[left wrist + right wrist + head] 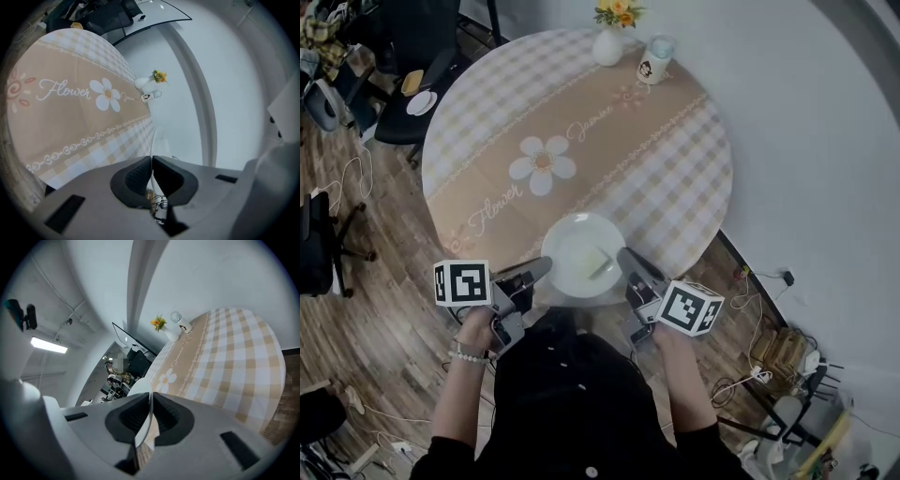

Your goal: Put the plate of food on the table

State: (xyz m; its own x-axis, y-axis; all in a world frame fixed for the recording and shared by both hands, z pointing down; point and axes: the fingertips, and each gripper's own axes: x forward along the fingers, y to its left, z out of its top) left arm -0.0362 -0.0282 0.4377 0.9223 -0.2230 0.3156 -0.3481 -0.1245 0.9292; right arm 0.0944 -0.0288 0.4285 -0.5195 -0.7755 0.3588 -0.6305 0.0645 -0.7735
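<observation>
The plate (577,248) is white, thin and hard. It looks light, but it would break if it fell, and its smooth rim may be slippery. A pale bit of food (598,262) lies on it and could slide if the plate tips, so it should stay flat. The best place to hold it is the rim, one side each.

The left gripper (546,265) holds the left rim and the right gripper (623,255) holds the right rim. In the left gripper view the fingers (136,178) are shut tight on the thin plate edge (157,140). In the right gripper view the fingers (171,418) pinch the rim (140,387) too.

The plate is at the near edge of the round tabletop (609,159). I cannot tell if it rests there or hangs just above. Both hands are low and close to the body, and the grippers point forward and a little inward.
</observation>
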